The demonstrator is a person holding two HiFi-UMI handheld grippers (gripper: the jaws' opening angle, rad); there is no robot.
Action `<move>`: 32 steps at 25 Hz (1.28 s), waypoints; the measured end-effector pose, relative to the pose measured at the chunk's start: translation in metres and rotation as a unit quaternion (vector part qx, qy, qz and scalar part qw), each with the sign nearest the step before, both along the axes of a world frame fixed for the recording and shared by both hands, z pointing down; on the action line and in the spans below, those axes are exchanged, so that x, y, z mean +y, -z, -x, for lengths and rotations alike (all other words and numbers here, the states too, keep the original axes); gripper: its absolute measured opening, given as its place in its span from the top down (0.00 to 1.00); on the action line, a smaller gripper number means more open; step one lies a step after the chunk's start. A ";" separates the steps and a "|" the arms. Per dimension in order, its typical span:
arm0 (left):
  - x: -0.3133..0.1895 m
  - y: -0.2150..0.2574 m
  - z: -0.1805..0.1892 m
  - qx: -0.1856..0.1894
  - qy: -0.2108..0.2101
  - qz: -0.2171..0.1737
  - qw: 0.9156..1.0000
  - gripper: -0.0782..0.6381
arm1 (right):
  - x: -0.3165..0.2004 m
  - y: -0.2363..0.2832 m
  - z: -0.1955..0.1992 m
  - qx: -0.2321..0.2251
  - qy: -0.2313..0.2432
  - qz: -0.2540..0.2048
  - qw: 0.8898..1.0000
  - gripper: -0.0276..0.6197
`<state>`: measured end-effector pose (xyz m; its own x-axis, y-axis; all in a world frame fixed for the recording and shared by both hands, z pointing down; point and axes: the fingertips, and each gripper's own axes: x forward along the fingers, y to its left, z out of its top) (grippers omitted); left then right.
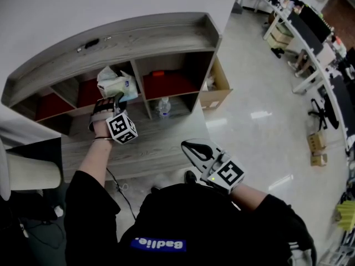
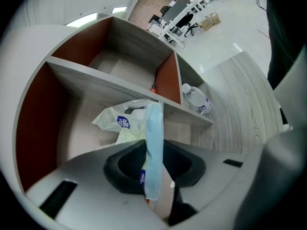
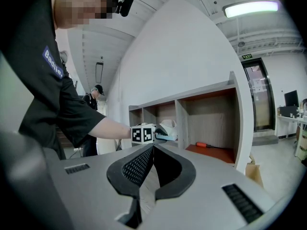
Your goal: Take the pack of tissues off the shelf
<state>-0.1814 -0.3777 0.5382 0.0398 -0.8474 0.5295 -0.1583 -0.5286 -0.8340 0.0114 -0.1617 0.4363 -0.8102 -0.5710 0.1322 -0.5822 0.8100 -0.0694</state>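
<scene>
The pack of tissues (image 2: 125, 121) sits clamped inside the left gripper (image 2: 154, 151).

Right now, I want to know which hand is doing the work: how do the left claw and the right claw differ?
The left claw is shut on the edge of the pack of tissues; the right claw is shut on nothing. The left claw is up at the shelf opening; the right claw hangs back by the person's body. Both carry a marker cube.
</scene>
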 end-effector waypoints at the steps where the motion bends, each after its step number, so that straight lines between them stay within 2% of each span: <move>1: 0.001 0.000 0.000 0.002 0.000 0.001 1.000 0.76 | 0.000 0.001 0.000 -0.001 0.000 0.000 1.000 0.91; 5: 0.005 0.006 0.002 0.006 -0.002 -0.002 1.000 0.82 | 0.001 0.002 0.004 -0.004 0.005 -0.003 1.000 0.91; 12: 0.015 0.015 0.007 0.014 -0.002 -0.015 1.000 0.84 | 0.004 0.006 0.011 -0.008 0.015 -0.008 1.000 0.91; 22: 0.049 0.042 0.015 0.073 0.015 -0.036 0.997 0.84 | 0.009 0.012 0.020 -0.017 0.032 -0.015 0.999 0.91; 28: 0.075 0.058 0.013 0.091 0.015 -0.051 0.994 0.84 | 0.014 0.013 0.026 -0.022 0.047 -0.015 0.999 0.91; 32: 0.095 0.070 0.009 0.115 0.016 -0.057 0.992 0.84 | 0.017 0.016 0.030 -0.026 0.059 -0.021 0.998 0.91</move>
